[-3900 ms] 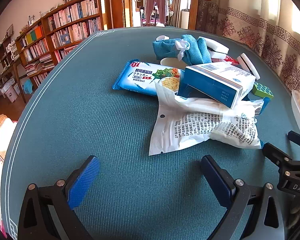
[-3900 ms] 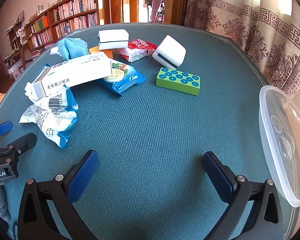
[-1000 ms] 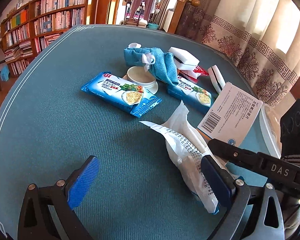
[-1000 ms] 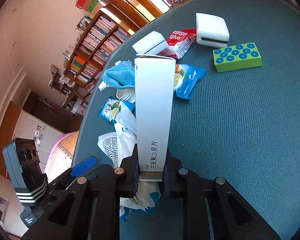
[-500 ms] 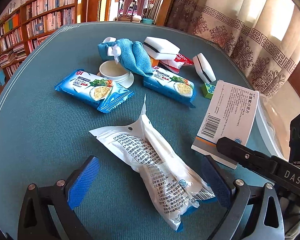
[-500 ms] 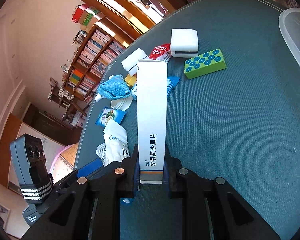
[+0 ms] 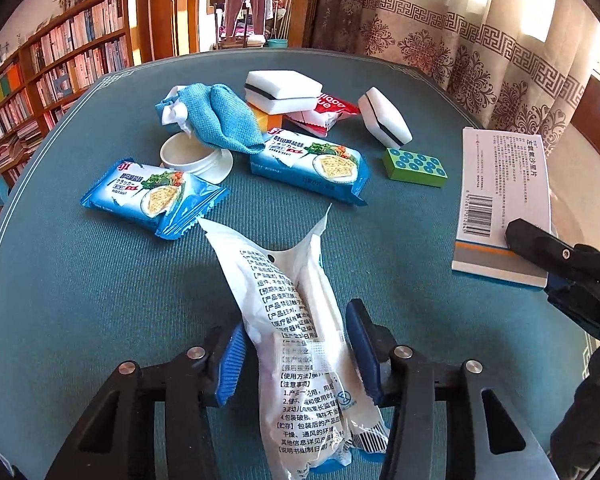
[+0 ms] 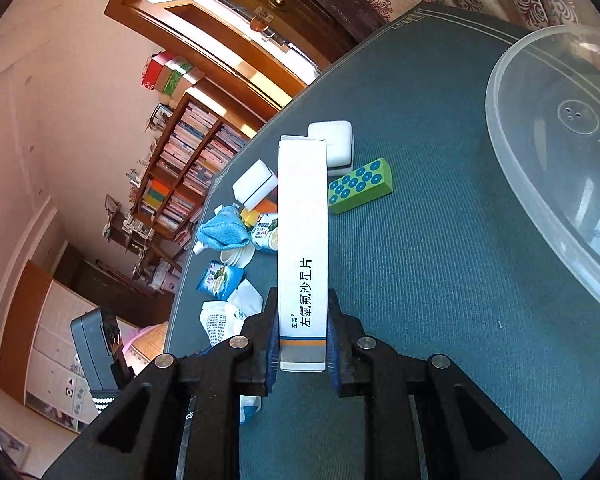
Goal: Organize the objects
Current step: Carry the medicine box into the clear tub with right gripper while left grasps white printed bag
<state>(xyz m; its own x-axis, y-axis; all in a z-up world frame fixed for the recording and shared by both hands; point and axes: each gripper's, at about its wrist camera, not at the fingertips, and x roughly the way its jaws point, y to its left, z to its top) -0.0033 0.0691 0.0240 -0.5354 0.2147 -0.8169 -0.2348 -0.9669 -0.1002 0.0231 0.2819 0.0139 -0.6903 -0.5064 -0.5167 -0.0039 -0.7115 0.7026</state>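
Bookshelves behind, clutter on the green table: left gripper clamps the white pouch, right gripper pinches the medicine box (presumably bound for the clear tub).

Bookshelf, patterned curtains, wooden door.

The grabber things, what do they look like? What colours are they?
Both look alike. The left gripper and the right gripper have black plastic arms with cut-out holes and round silver bolts. The jaws carry blue pads with ridges. In the left wrist view, the right gripper's side also shows black parts with small screws.
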